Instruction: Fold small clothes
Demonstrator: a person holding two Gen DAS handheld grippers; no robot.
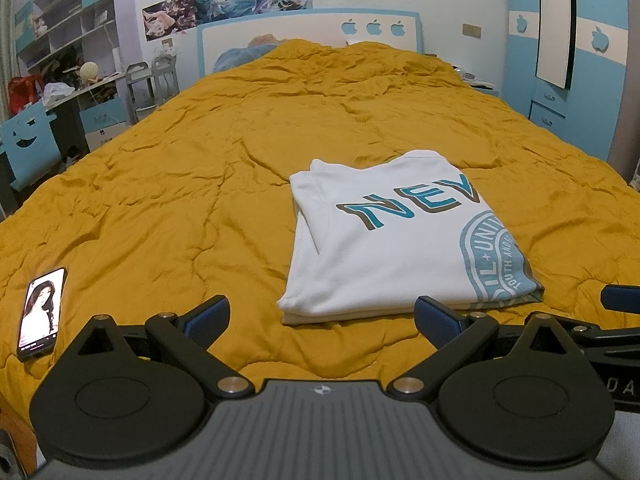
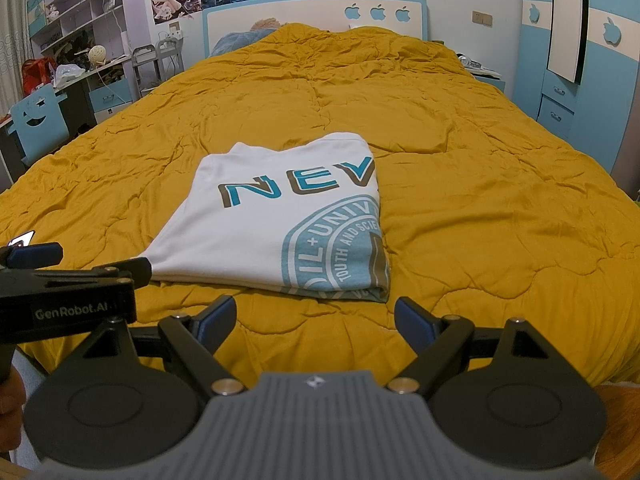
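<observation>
Mustard quilt (image 1: 200, 160) carries folded shirt (image 1: 392, 240), phone (image 1: 40, 312); both tools (image 1: 322, 318) (image 2: 316, 320) gape, empty.

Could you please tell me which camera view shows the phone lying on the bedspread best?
The left wrist view shows it best: the phone lies whole on the orange bedspread, its lit screen showing a woman's picture. In the right wrist view only a corner of it peeks out at the left edge, behind the left gripper.
</observation>
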